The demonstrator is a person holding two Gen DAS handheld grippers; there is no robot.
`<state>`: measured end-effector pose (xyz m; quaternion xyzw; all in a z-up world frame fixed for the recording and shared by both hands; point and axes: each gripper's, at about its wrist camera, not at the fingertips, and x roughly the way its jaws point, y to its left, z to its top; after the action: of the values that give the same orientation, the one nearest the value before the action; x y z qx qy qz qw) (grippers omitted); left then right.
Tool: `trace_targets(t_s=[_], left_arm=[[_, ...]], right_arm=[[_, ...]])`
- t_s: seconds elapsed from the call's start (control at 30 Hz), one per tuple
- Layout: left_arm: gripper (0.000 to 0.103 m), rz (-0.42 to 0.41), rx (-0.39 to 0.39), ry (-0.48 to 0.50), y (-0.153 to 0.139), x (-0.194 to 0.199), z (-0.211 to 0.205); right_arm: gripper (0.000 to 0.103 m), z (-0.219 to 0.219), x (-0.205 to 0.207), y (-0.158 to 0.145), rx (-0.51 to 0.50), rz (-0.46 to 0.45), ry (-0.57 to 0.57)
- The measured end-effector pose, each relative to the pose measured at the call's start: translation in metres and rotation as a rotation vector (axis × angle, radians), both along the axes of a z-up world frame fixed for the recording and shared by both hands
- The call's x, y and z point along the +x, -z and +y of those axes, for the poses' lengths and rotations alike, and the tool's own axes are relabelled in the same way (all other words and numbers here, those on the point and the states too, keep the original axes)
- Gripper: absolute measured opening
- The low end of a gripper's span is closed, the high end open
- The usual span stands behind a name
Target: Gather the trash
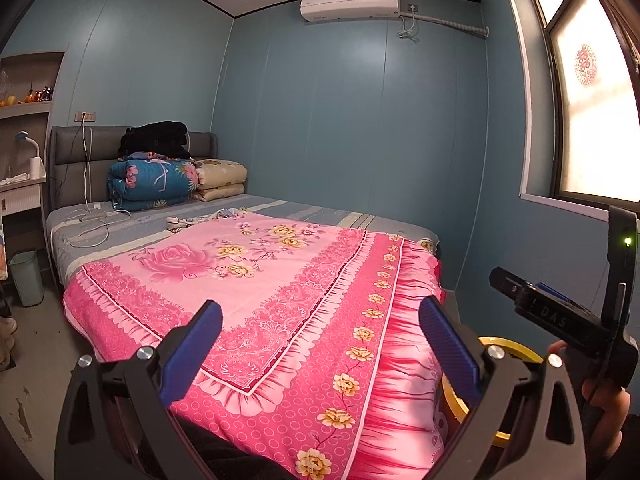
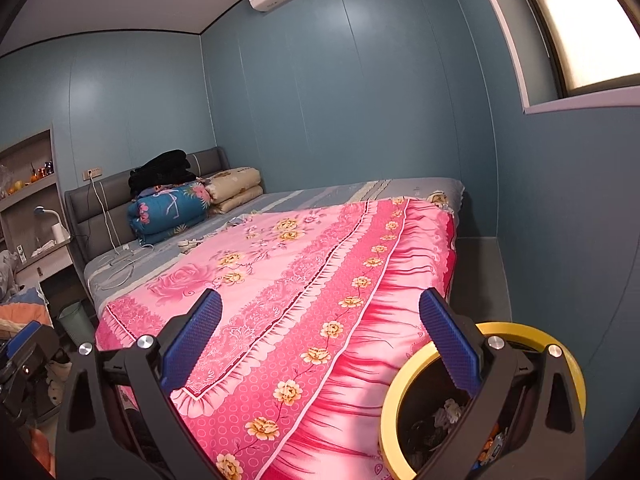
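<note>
A yellow-rimmed trash bin (image 2: 404,404) stands on the floor at the foot of the bed, with crumpled scraps inside; its rim also shows in the left wrist view (image 1: 516,350). A small whitish crumpled item (image 1: 178,222) lies mid-bed by the pink quilt's far edge, also in the right wrist view (image 2: 188,245). My left gripper (image 1: 320,338) is open and empty above the quilt's near end. My right gripper (image 2: 320,334) is open and empty, its right finger over the bin's rim. The right gripper's body shows in the left wrist view (image 1: 560,316).
The bed carries a pink floral quilt (image 1: 256,280), folded bedding (image 1: 156,184) at the headboard and a white charger cable (image 1: 94,220). A pale green bin (image 1: 26,278) stands left of the bed. A shelf and desk (image 1: 20,184) are far left. Blue wall and window lie right.
</note>
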<state>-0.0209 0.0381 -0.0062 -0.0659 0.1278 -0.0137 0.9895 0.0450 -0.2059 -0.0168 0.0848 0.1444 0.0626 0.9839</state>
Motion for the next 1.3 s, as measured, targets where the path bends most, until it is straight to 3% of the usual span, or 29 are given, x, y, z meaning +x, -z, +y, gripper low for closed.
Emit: trace_targets(t_s=[1.3], left_arm=[[0.095,0.022,-0.016,0.016,0.001,0.001,-0.001]], right_arm=[[0.095,0.003,0.004,0.016,-0.001,0.043,0.011]])
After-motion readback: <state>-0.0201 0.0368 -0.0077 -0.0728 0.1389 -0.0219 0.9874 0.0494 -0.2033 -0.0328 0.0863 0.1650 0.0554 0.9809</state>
